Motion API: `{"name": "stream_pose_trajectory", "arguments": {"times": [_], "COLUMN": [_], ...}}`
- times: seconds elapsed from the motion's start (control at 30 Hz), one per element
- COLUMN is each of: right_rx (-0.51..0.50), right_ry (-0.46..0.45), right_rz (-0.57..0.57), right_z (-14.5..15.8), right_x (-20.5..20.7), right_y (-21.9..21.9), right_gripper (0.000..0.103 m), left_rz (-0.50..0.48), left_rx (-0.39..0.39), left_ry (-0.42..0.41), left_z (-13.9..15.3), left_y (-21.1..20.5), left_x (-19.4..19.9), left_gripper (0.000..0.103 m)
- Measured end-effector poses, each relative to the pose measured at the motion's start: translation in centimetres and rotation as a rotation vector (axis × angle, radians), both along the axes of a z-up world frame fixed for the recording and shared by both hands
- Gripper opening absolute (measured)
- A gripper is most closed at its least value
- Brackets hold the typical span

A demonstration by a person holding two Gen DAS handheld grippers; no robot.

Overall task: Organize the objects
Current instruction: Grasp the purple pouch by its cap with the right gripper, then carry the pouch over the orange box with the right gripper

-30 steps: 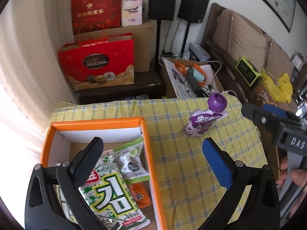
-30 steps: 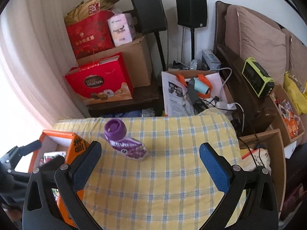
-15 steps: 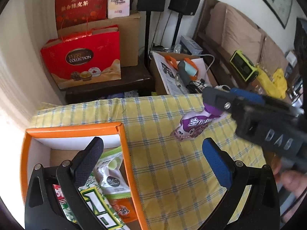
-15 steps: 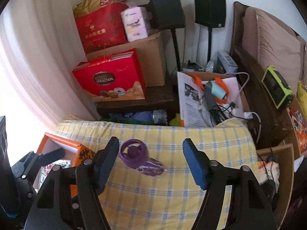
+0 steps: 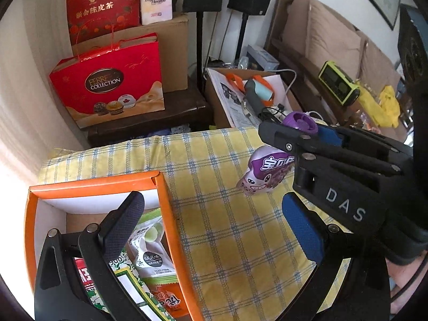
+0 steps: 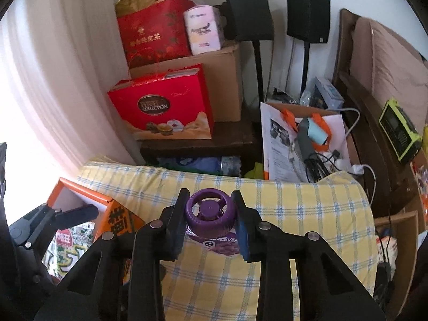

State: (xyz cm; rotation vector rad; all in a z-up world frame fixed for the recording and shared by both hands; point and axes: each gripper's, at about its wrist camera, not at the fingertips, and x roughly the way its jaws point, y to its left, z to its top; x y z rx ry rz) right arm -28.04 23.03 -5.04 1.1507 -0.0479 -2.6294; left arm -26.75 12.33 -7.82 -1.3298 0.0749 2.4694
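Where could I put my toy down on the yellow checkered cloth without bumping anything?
The tablecloth is bare between the orange box and the purple pouch, and along its far edge. The box itself is crowded with snack packets, and the right gripper is closed on the pouch's cap.

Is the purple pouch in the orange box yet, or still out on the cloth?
Out. The purple pouch sits on the checked cloth beside the orange box, its cap between the right gripper fingers.
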Motion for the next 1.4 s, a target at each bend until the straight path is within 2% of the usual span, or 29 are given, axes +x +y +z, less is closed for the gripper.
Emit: {"name": "stream_pose_trajectory", "arguments": {"times": [0.27, 0.53, 0.6, 0.67, 0.73, 0.8, 1.1, 1.4], "right_rx": [-0.057, -0.164, -0.177, -0.169, -0.181, -0.179, -0.175, -0.184], "right_ry": [0.025, -0.006, -0.005, 0.001, -0.001, 0.007, 0.036, 0.031], "right_rz": [0.035, 0.143, 0.155, 0.158, 0.161, 0.159, 0.205, 0.295], "right_z": [1.9, 5.5, 6.2, 6.8, 7.1, 7.6, 10.1, 10.7], "right_x": [1.5, 3.8, 4.5, 4.9, 5.3, 5.6, 7.0, 7.5], "right_y": [0.5, 1.2, 1.3, 1.1, 1.0, 0.7, -1.9, -7.8], "right_gripper": [0.031, 0.031, 0.031, 0.032, 0.032, 0.032, 0.032, 0.032], "left_rz": [-0.031, -0.106, -0.112, -0.129, -0.135, -0.134, -0.104, -0.056], "left_rx": [0.027, 0.049, 0.069, 0.096, 0.124, 0.157, 0.215, 0.224], "left_ry": [0.020, 0.107, 0.132, 0.122, 0.093, 0.085, 0.115, 0.108], "left_z": [0.5, 2.1, 2.7, 3.1, 3.3, 3.7, 5.9, 6.4], "left_y": [0.7, 1.6, 1.6, 1.7, 1.6, 1.1, -2.4, -9.0], "left_x": [0.4, 1.9, 2.5, 2.8, 2.9, 3.3, 5.0, 6.3], "left_gripper": [0.103, 0.100, 0.085, 0.041, 0.037, 0.035, 0.032, 0.031]}}
